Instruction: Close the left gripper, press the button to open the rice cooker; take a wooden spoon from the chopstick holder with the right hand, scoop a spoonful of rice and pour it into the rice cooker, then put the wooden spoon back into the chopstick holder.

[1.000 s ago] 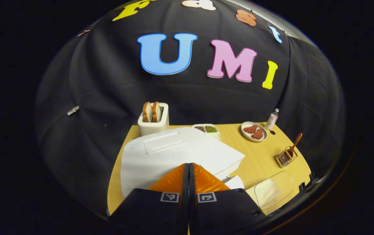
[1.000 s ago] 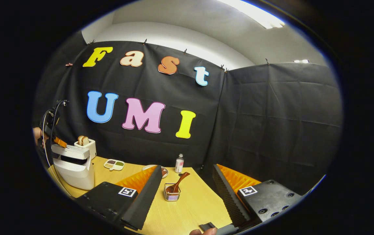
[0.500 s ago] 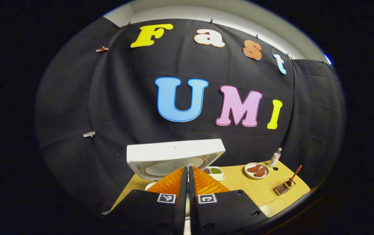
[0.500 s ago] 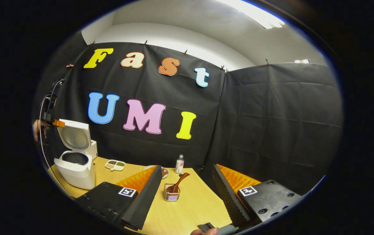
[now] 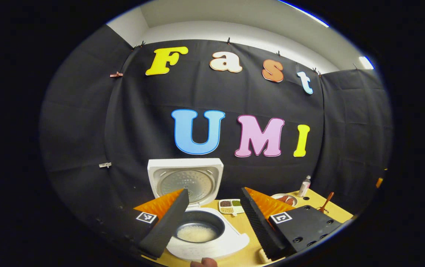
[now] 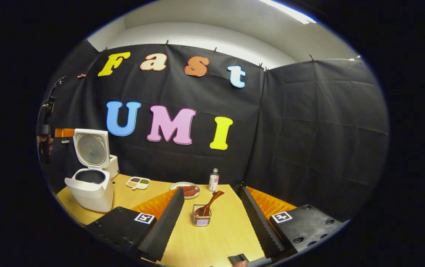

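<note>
1. Left gripper view: the left gripper (image 5: 212, 218) hangs above the table (image 5: 309, 202) with its fingers spread wide apart and nothing between them.
2. Just below and ahead sits the white rice cooker (image 5: 212, 241), its lid (image 5: 185, 180) standing upright against the wall, and some rice lies in the bottom of the inner pot (image 5: 196, 233).
3. Behind the cooker is a small divided dish (image 5: 231, 206); farther right stand a plate (image 5: 284, 199) and a bottle (image 5: 303, 185).
4. Right gripper view: the right gripper (image 6: 212, 218) is also held wide apart, gripping nothing.
5. Between its fingers, farther off on the table, stands the chopstick holder (image 6: 201, 218) with the wooden spoon (image 6: 208, 205) leaning inside it.
6. The open cooker stands at the far left of the table, well apart from the holder.
</note>
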A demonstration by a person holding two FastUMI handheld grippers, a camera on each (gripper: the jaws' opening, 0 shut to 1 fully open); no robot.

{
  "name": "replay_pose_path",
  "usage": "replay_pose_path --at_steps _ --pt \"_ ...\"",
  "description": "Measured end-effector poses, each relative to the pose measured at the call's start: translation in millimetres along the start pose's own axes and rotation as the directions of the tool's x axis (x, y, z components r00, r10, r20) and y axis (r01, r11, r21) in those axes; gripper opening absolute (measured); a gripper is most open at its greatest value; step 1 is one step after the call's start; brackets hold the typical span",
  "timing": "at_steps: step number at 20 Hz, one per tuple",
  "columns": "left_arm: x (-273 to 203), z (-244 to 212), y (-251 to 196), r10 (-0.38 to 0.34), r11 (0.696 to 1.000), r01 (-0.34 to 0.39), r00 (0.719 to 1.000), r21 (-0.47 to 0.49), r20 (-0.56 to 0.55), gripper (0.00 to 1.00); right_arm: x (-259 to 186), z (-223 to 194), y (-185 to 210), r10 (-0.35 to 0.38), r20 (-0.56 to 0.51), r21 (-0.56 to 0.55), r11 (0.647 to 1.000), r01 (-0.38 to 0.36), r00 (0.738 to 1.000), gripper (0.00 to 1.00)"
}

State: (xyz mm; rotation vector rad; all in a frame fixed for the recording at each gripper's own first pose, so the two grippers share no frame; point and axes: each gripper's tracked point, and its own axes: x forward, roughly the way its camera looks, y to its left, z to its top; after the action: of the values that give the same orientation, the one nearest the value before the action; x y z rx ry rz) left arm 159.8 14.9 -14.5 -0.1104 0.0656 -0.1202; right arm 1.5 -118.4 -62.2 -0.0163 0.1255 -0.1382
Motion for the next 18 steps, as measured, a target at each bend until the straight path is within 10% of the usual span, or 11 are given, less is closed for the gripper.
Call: replay_pose_path --at_steps 9,18 --pt "-52 -7 -45 0.093 0.995 -0.093 0.995 -0.021 -0.036 0.95 129 -62 -16 0.168 -0.114 0.070 0.985 -0.161 0.979 0.98" --pt "-87 -22 -72 0.228 0.973 -0.231 0.967 -0.016 -0.112 0.95 230 -173 -5 0.357 -0.291 0.274 0.920 -0.280 0.888 0.89"
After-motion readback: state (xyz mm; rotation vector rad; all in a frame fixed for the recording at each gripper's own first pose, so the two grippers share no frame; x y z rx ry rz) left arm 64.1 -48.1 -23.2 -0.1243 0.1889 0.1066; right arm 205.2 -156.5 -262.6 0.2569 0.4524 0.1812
